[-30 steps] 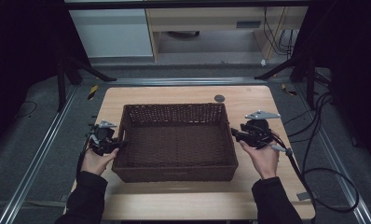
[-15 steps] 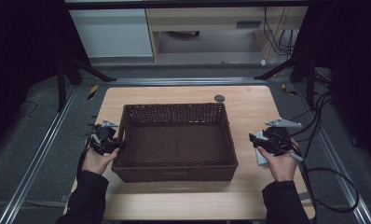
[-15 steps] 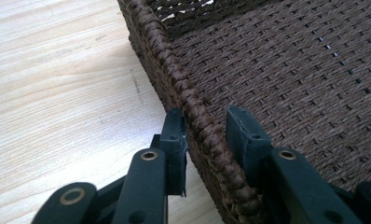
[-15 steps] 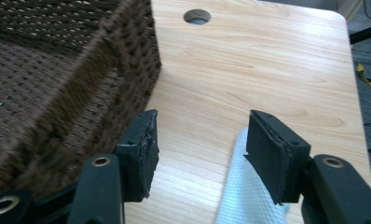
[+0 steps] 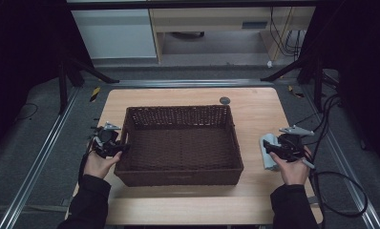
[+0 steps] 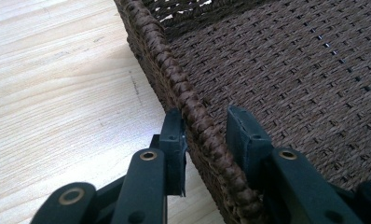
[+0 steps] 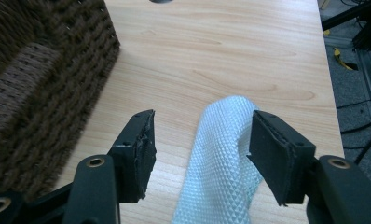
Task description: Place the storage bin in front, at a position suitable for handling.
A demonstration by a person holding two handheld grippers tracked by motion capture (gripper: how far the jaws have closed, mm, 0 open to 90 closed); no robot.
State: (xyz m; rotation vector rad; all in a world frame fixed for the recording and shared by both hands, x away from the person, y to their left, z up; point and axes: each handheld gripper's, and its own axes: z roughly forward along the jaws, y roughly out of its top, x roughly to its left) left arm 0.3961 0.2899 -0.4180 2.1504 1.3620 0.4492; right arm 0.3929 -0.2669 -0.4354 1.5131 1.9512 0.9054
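From the high view, a dark woven basket [image 5: 181, 145] sits in the middle of the wooden table [image 5: 255, 107]. The left gripper [image 5: 115, 148] is at the basket's left rim, held in the person's left hand [image 5: 98, 163]. The right gripper [image 5: 273, 149] is over a pale blue cloth [image 5: 268, 151] lying on the table, well apart from the basket's right side.

In the left gripper view, the left gripper [image 6: 204, 135] straddles the braided rim of the basket [image 6: 193, 112]: one jaw is outside against the rim, the other inside; whether both pads press on it I cannot tell.

In the right gripper view, the right gripper [image 7: 200, 144] has just been opening and stands released, with the rolled cloth [image 7: 218, 158] between its jaws, leaning toward the right-hand jaw. The basket's wall [image 7: 44, 79] is at the left.
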